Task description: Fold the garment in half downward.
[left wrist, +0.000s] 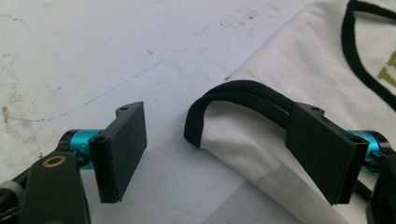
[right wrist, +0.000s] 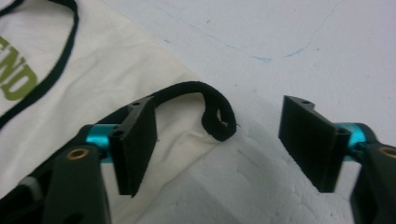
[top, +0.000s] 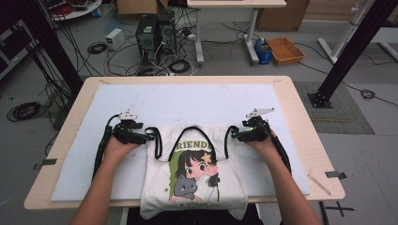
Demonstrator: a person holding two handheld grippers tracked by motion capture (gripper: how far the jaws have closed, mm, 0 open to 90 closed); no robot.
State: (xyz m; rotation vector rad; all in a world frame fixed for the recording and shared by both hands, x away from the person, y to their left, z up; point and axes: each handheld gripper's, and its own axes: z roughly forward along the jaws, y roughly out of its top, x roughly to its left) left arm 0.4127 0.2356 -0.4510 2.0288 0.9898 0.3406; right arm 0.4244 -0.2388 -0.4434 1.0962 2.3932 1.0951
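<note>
A white T-shirt (top: 195, 187) with a cartoon girl-and-cat print and black trim lies flat on the white foam mat (top: 187, 103), collar toward the far side. My left gripper (top: 149, 136) is at the shirt's left sleeve, held low over the mat. In the left gripper view the left gripper (left wrist: 218, 126) stands open, and the black sleeve hem (left wrist: 243, 91) lies between its jaws, near the right one. My right gripper (top: 234, 135) is at the right sleeve. The right gripper (right wrist: 219, 112) is open too, with the curled black hem (right wrist: 187, 88) between its jaws, untouched by the pads.
The mat covers most of a light wooden table (top: 300, 122). The shirt's bottom edge hangs over the near edge. Bare mat lies beyond the collar and outside both sleeves. Behind the table are computer towers (top: 155, 33), cables and a black frame post (top: 347, 51).
</note>
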